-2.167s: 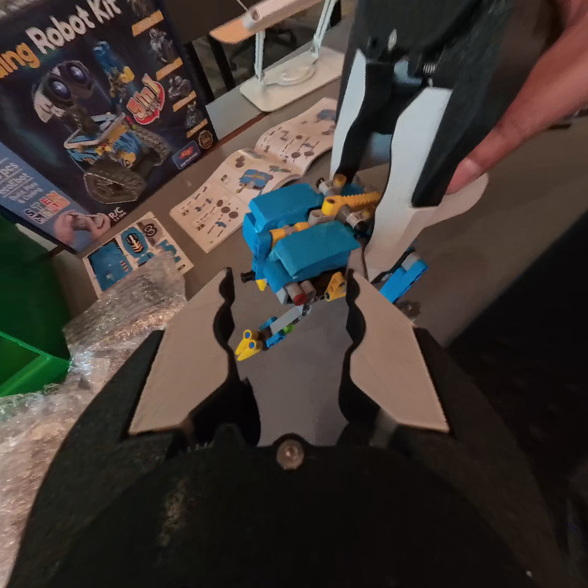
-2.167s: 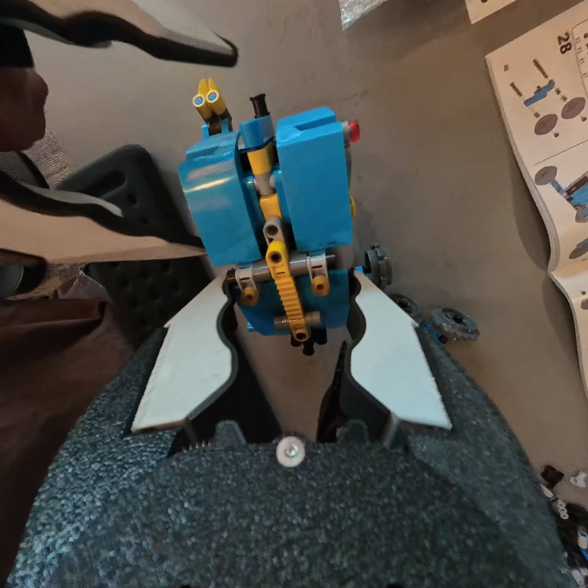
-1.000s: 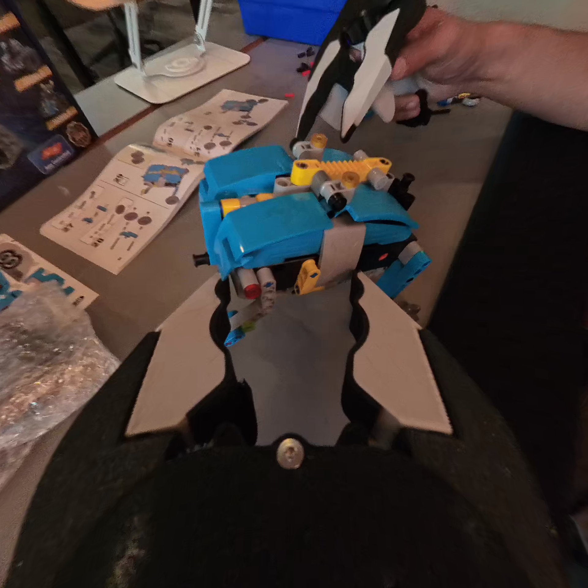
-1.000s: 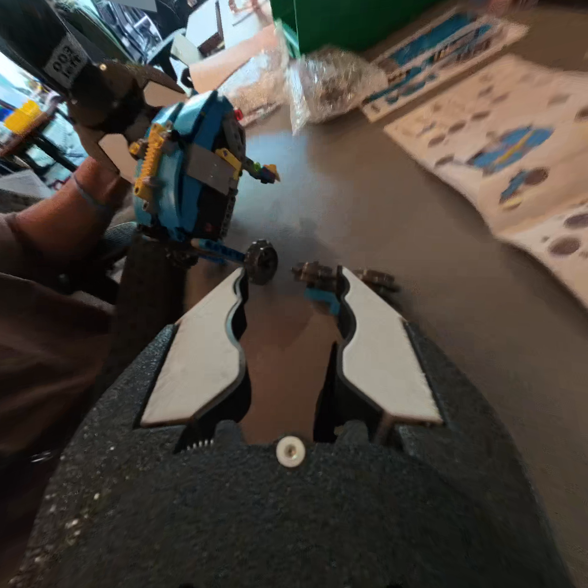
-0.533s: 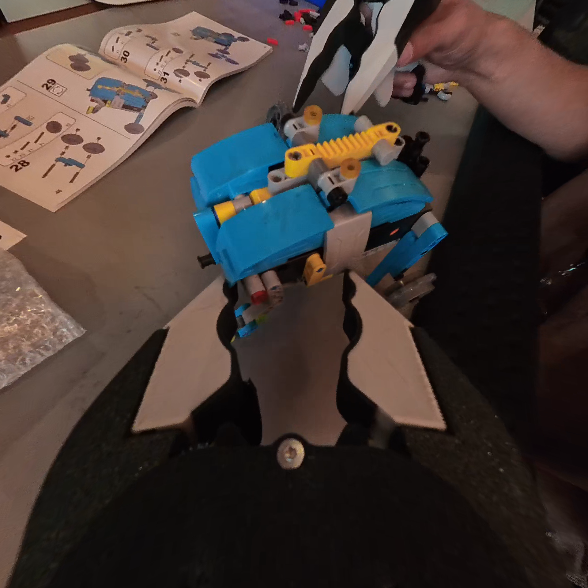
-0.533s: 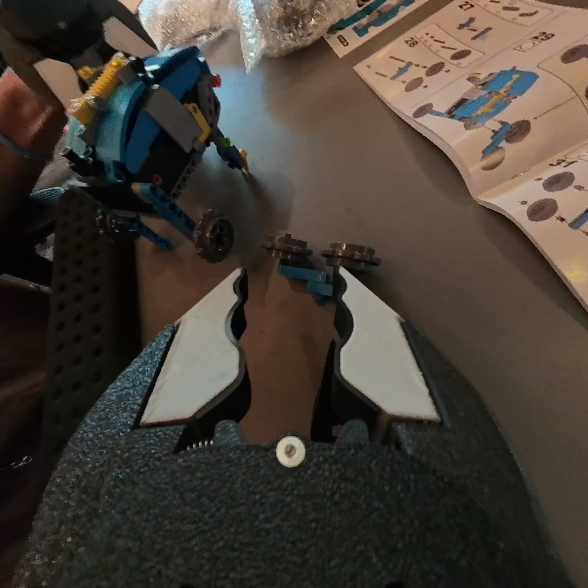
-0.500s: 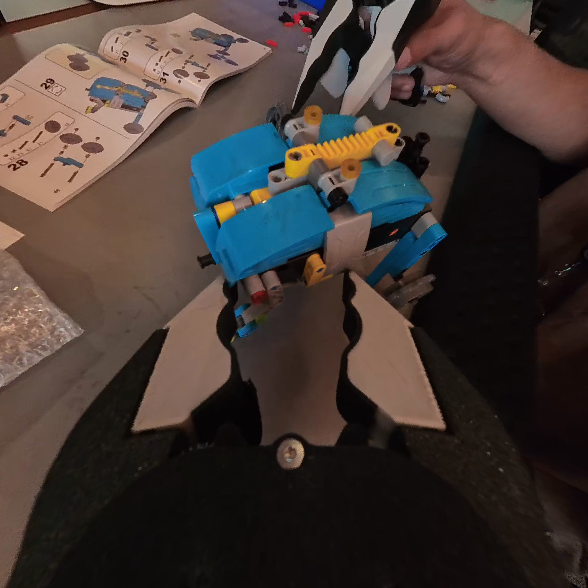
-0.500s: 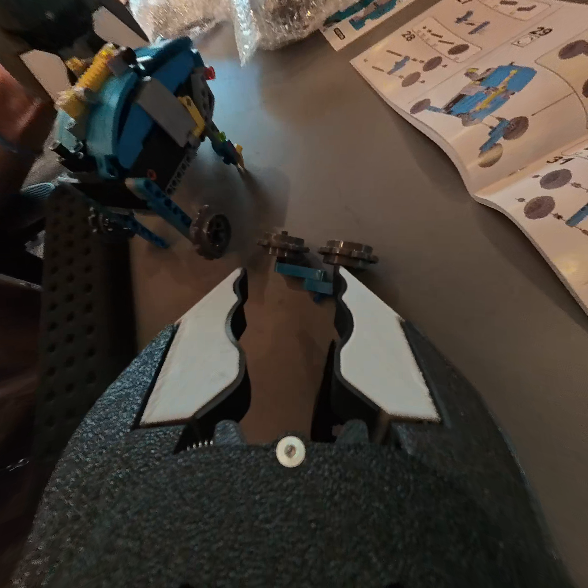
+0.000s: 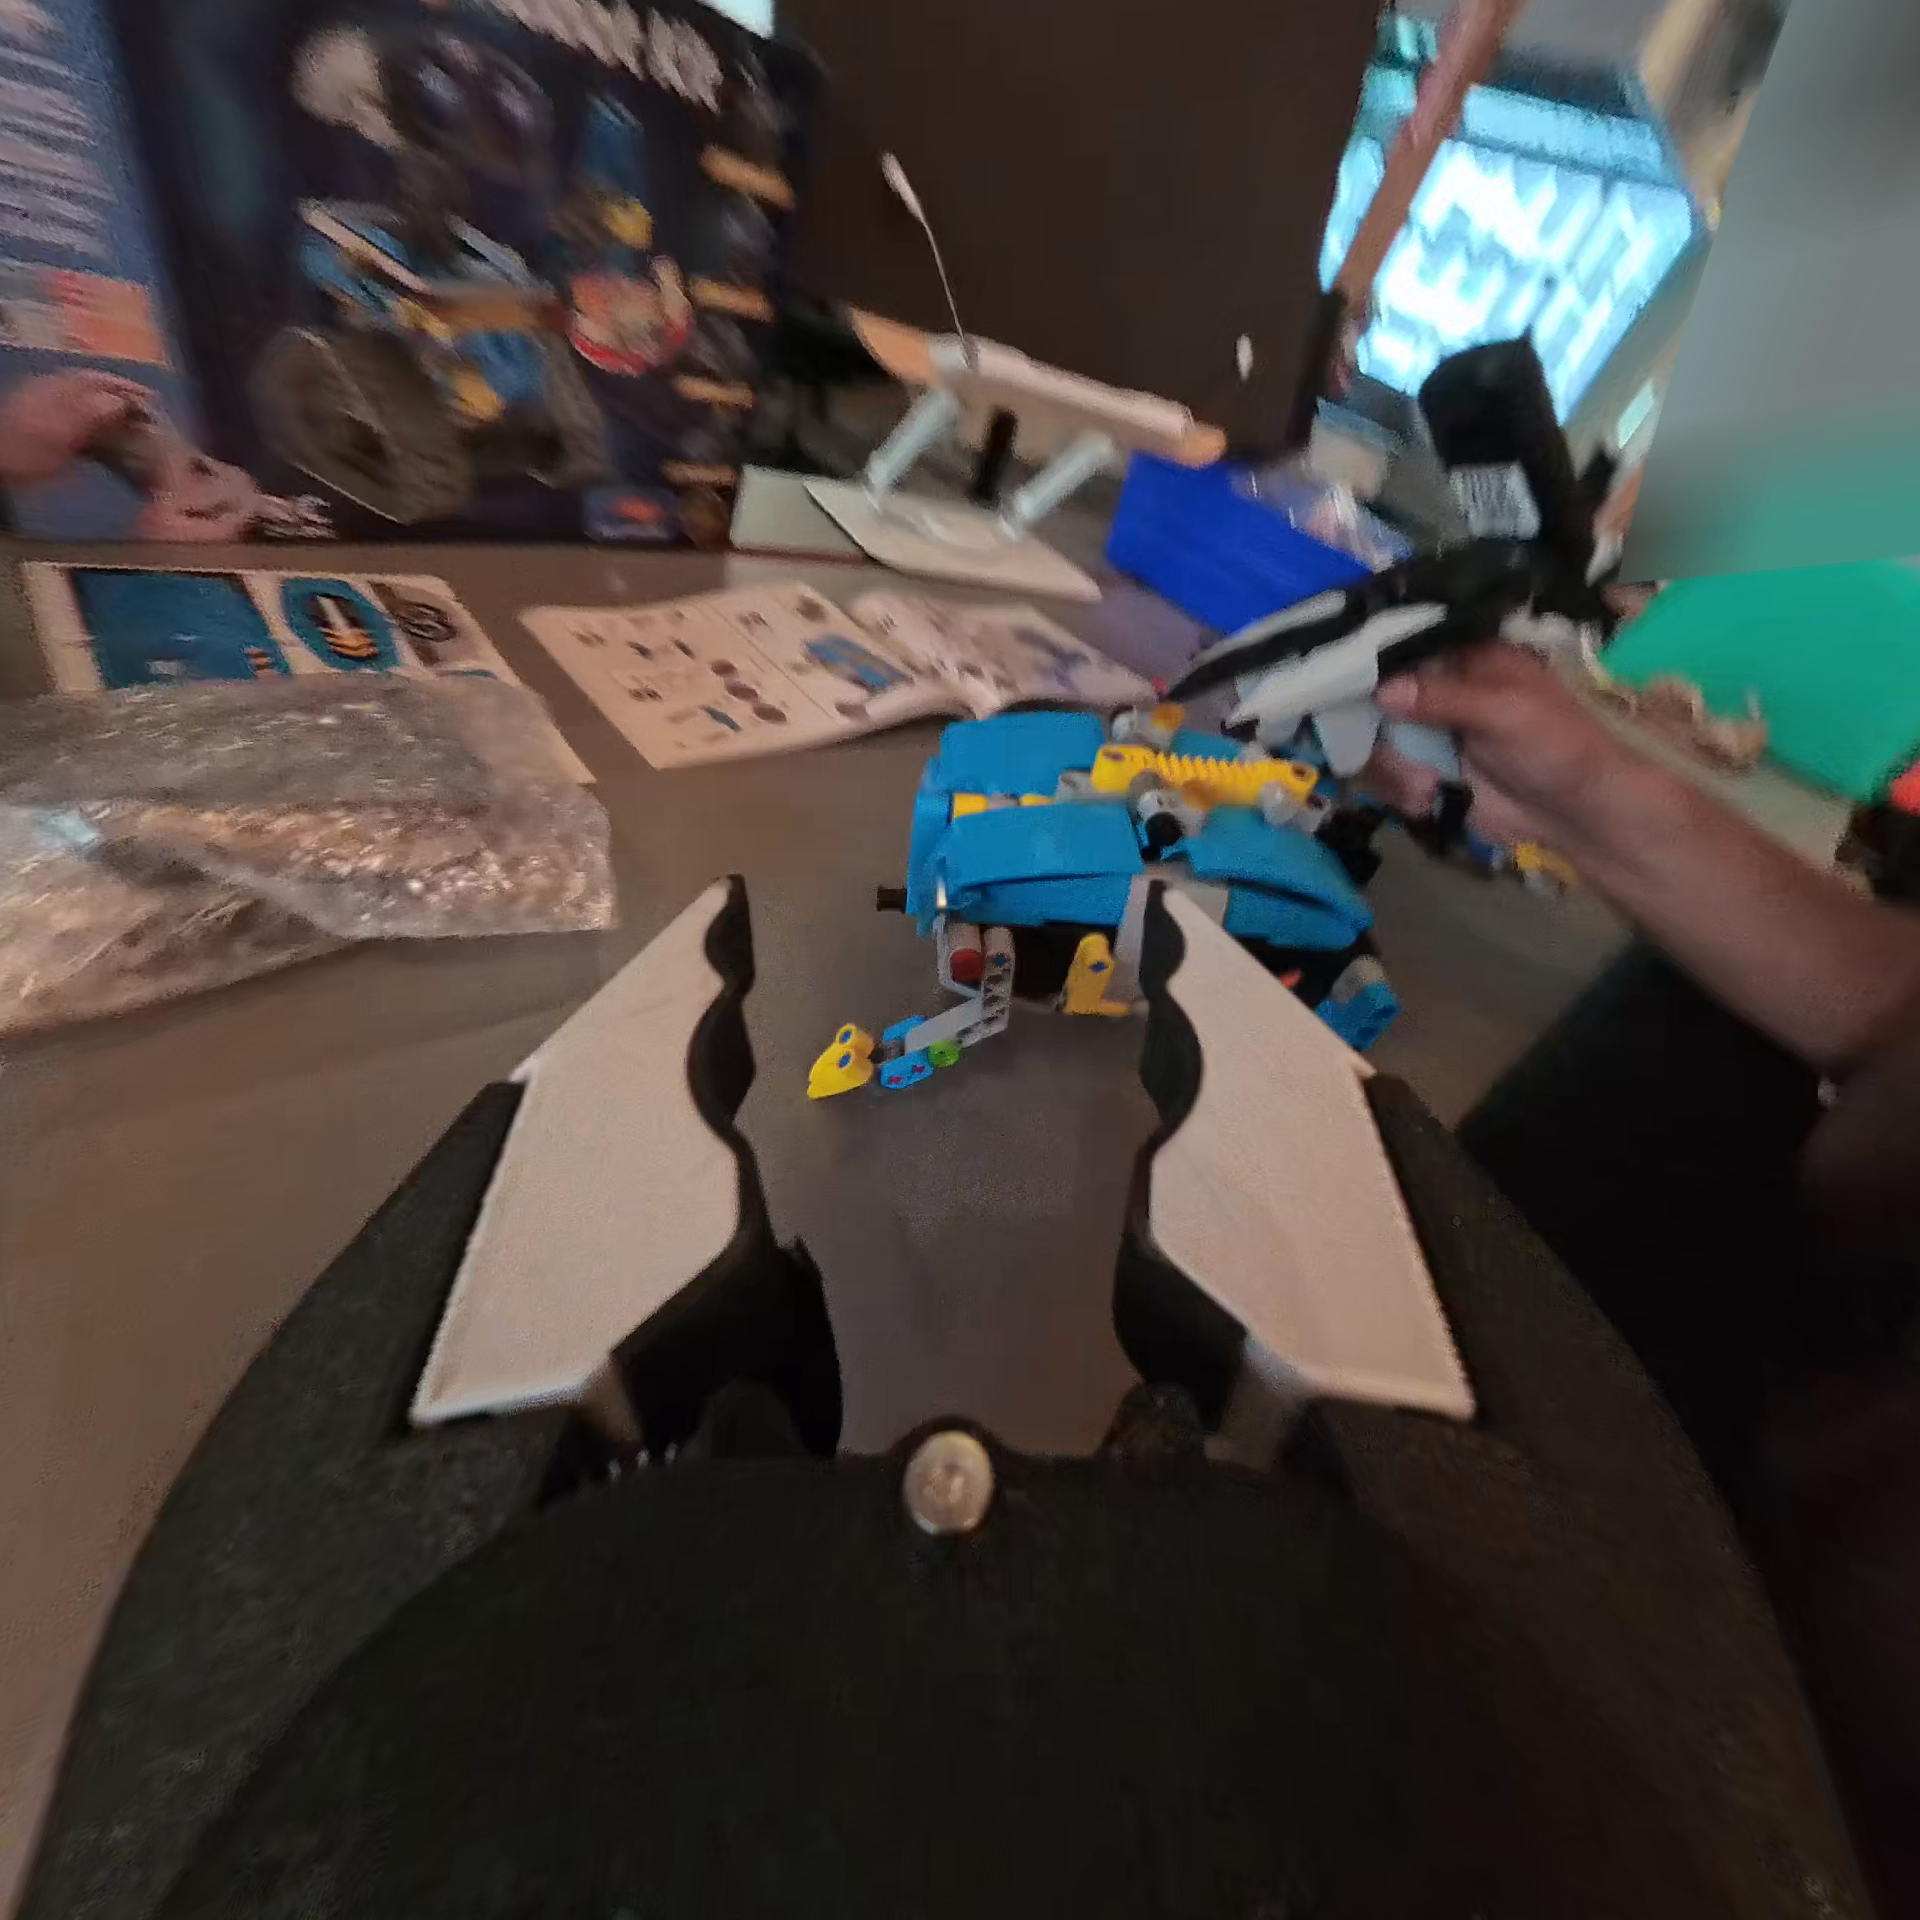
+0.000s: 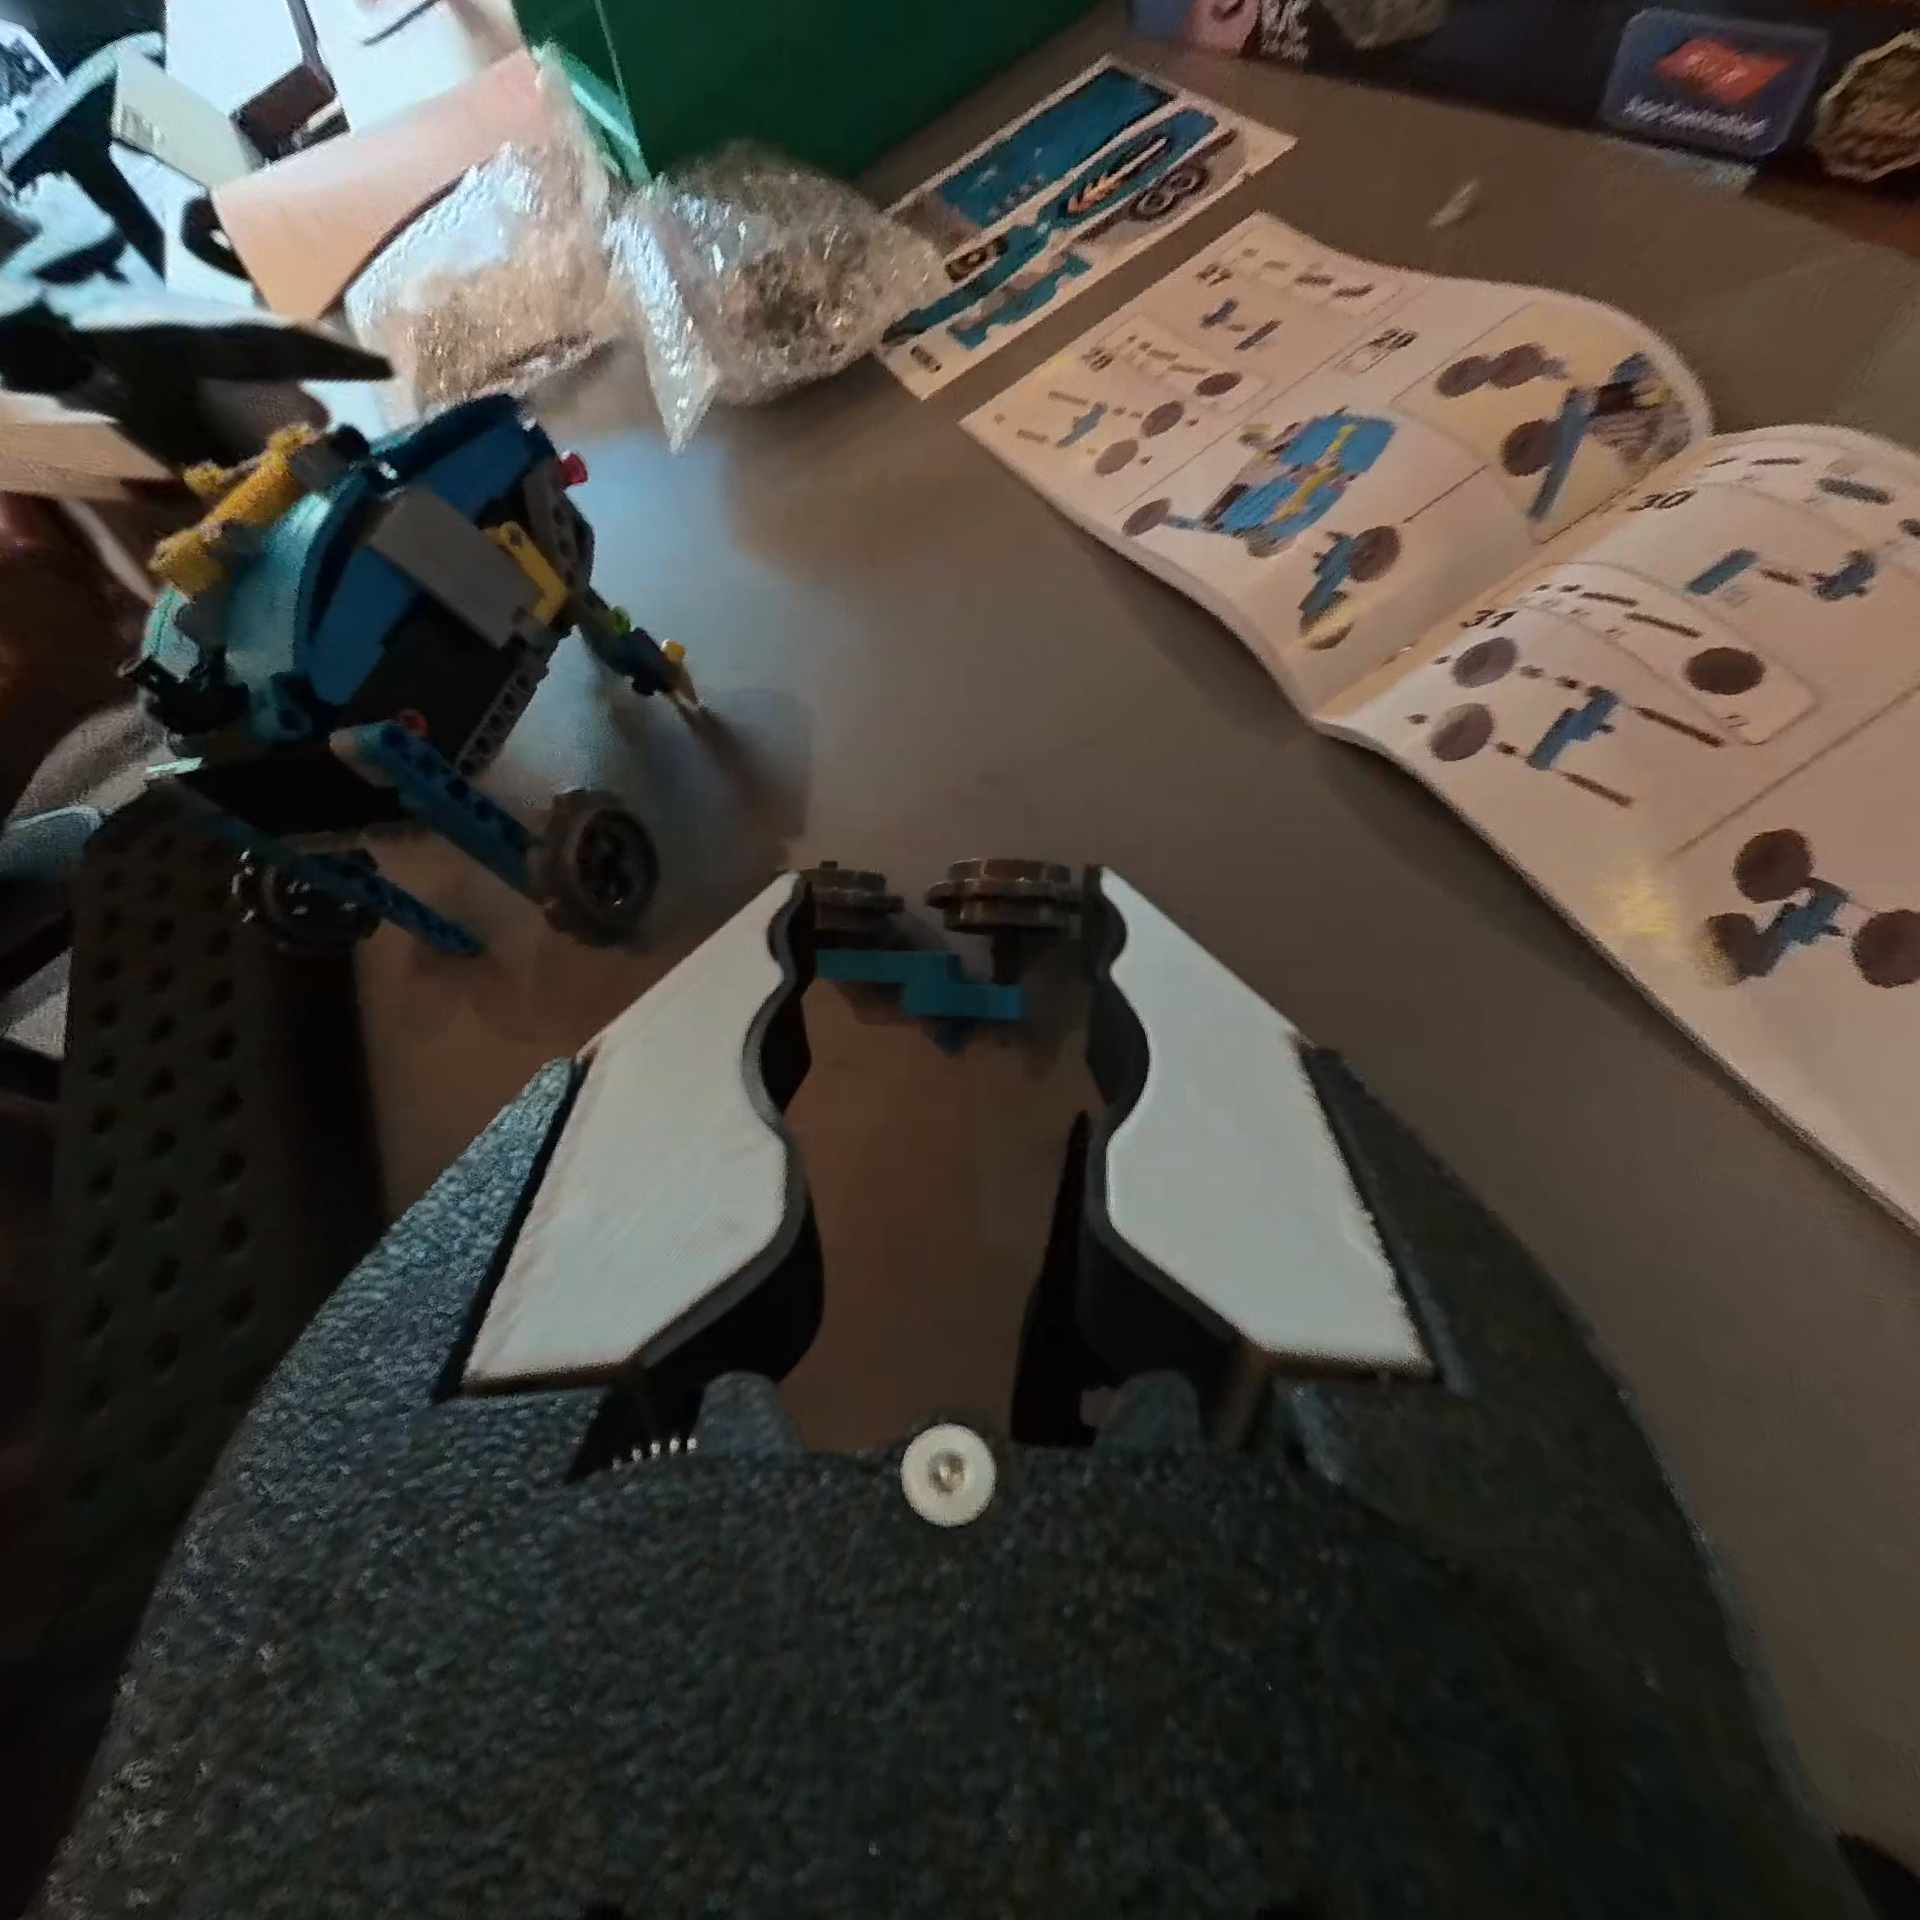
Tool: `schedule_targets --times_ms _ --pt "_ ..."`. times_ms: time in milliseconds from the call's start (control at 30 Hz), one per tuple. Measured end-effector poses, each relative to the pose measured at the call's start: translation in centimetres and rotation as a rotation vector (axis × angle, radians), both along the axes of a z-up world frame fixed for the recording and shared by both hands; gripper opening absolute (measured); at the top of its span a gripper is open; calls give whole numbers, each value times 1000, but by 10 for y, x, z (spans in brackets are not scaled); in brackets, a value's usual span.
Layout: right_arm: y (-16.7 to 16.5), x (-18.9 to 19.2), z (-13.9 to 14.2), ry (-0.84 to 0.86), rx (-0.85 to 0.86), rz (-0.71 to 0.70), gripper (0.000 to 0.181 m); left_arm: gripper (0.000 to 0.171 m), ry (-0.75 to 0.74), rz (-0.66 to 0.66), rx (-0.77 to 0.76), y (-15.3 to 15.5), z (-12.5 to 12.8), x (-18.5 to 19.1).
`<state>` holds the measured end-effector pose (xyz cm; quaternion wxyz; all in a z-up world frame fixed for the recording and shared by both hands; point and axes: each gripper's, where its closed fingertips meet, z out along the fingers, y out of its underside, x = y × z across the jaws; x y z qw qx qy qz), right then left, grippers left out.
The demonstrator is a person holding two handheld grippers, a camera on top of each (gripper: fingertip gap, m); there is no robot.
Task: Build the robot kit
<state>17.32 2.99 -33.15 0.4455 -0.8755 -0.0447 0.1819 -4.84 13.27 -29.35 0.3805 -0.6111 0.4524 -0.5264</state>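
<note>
The small blue wheel piece (image 10: 914, 987) lies crosswise just between my right gripper (image 10: 945, 894)'s spread tips, while my left gripper (image 9: 940, 904), jaws apart, faces the blue brick robot (image 9: 1122, 842) just ahead-right.

The box (image 9: 416, 260) standing far left carries large lettering, too blurred in the left wrist view to read. The open booklet (image 10: 1455, 582) bears printed page and step numbers. The sticker sheet (image 10: 1081, 197) beside it shows small markings. A white label (image 9: 1496, 499) with print sits on the far-right black handle (image 9: 1475, 416).
</note>
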Motion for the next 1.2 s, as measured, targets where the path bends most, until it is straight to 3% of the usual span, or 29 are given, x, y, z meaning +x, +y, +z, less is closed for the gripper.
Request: schedule_targets --times_ms 133,233,300,567,767,967,1067,1200 --pt "3 14 3 24 42 -55 52 67 -71 336 -52 14 5 -21" --pt "5 27 2 -7 60 -100 55 63 15 690 67 38 -1 -49" --pt "6 33 0 -53 71 -114 57 62 50 789 138 41 -2 -58" --pt "6 20 -22 -118 -5 -41 50 61 242 793 233 46 -23 -45" --pt "-13 -18 -34 49 -169 134 57 60 234 823 203 51 -23 -50" --pt "-9 -18 -46 -81 -172 132 53 60 249 807 200 51 -26 -47" --pt "-5 -9 -57 -171 -196 96 38 59 236 806 191 51 -25 -48" --pt "-3 -8 -57 -151 -204 91 31 59 213 809 172 51 -23 -50"
